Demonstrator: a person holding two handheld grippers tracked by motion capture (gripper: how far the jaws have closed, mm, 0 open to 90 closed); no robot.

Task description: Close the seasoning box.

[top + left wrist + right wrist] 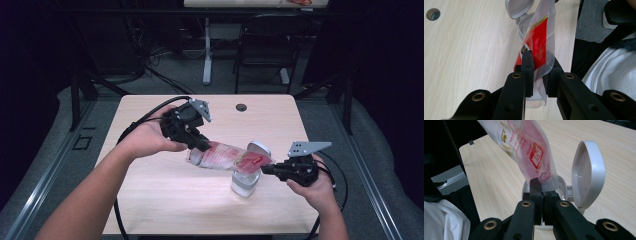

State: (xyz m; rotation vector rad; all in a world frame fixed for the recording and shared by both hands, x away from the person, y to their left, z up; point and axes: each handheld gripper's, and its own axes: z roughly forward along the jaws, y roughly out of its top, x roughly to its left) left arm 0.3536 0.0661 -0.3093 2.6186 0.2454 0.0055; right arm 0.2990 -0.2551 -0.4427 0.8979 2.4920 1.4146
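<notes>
While both my left gripper [200,142] and right gripper [267,169] pinch the pouch [225,157] tight over the open jar [245,184], I risk spilling. Tilt too far, and contents could miss its mouth.

1. One wooden table [165,200], the landmark for everything here
2. One plastic pouch [227,156] with red print, held up over the table's near right part
3. One white container [245,184] standing on the table, directly under the pouch's lower end
4. One hinged lid [587,173], flipped open on that container
5. Two grippers above the table: left gripper [202,144] and right gripper [265,169], each clamped on the pouch
6. One round cable hole [241,107] at the table's far edge
7. One black chair [265,45] beyond the table
</notes>
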